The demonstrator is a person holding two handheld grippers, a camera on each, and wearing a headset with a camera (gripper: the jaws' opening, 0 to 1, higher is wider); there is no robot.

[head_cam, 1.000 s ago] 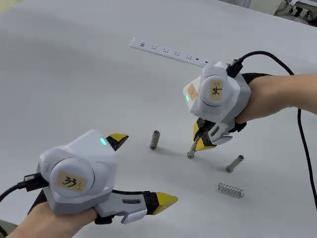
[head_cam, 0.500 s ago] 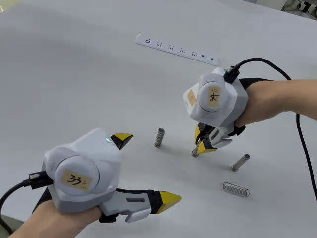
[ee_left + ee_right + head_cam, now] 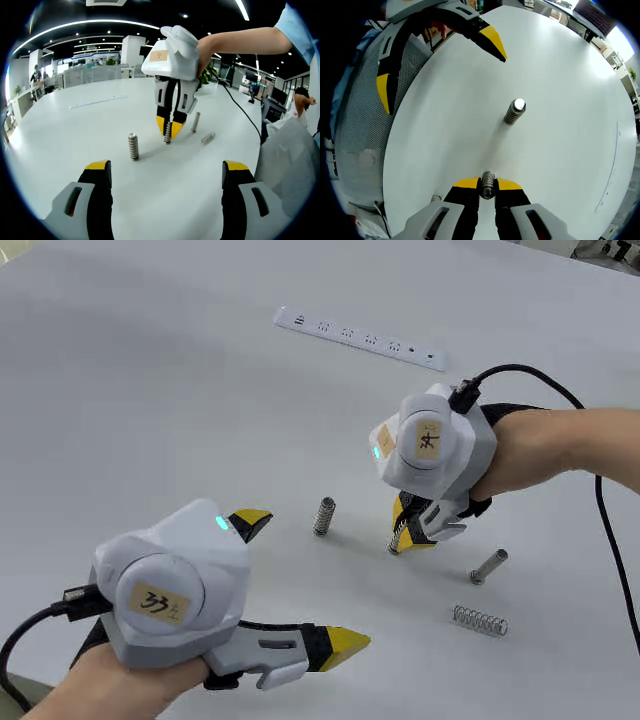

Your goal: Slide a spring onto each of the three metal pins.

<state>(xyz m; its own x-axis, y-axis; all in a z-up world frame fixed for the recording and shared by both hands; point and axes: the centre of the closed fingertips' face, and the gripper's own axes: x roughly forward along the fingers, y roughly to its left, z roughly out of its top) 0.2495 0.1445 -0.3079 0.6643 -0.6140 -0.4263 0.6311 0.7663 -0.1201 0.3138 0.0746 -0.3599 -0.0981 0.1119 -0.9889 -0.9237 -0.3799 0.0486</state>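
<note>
My right gripper [image 3: 405, 535] points down at the table, shut on a spring [image 3: 396, 543] whose lower end touches the surface; its own view shows the coil [image 3: 488, 184] between the yellow tips. Left of it, a pin wearing a spring [image 3: 323, 516] stands upright, also seen as the sprung pin [image 3: 133, 146] and from above [image 3: 515, 111]. A bare pin [image 3: 489, 566] lies to the right, with a loose spring [image 3: 480, 620] in front of it. My left gripper [image 3: 298, 582] hovers open and holds nothing, near the table's front edge.
A white power strip [image 3: 360, 338] lies at the far side of the white table [image 3: 150, 390]. The right gripper's black cable [image 3: 610, 540] trails along the right side. The left gripper view looks toward the right gripper [image 3: 167, 127].
The right gripper has lowered slightly and brought its spring from a slant to nearly upright. The left gripper stays open in place. The head camera has shifted a little.
</note>
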